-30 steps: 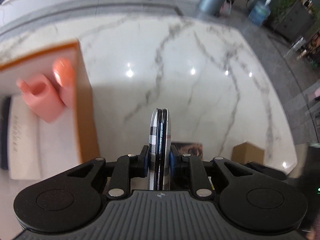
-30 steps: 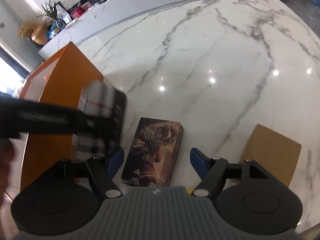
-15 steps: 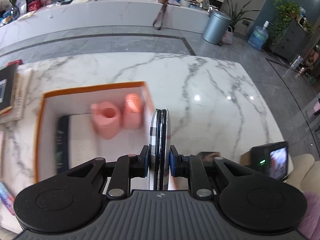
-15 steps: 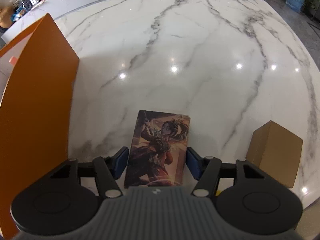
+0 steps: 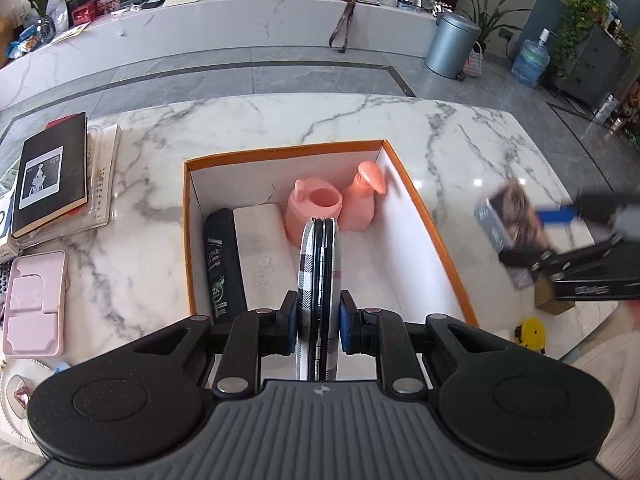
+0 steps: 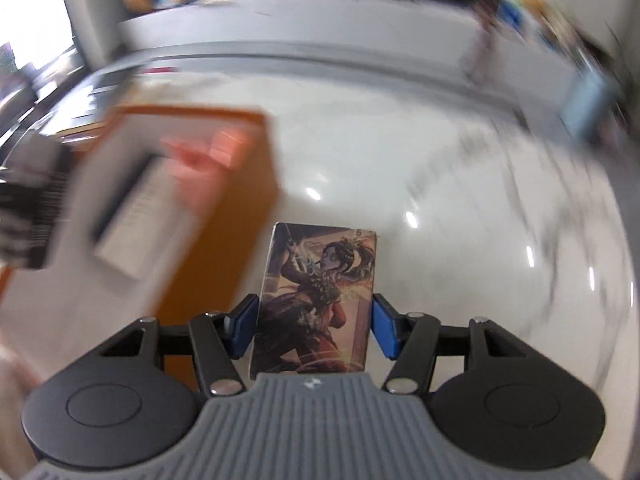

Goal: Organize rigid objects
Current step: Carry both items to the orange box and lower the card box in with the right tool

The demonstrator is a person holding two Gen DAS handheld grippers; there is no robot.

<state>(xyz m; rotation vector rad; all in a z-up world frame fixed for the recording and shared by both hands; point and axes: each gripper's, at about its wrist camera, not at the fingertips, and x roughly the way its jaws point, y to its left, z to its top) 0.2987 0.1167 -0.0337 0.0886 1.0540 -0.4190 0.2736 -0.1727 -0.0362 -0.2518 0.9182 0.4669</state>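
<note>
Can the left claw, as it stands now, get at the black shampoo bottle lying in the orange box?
Probably not yet: the left claw is shut on the plaid compact, so no free jaws. The black bottle itself lies uncovered in the open orange box.

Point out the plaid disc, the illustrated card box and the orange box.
plaid disc (image 5: 319, 276), left wrist view, top rim edge.
illustrated card box (image 6: 316, 296), right wrist view, printed face.
orange box (image 5: 430, 216), left wrist view, right wall rim.

Stood on grey tiled floor with a darker inlaid border, beyond the white marble desk. Backed by a long white marble ledge cluttered with a router, boxes and plants. Flanked at right by a grey pedal bin, a water bottle and leafy plants. Lit brightly by daylight.
</note>
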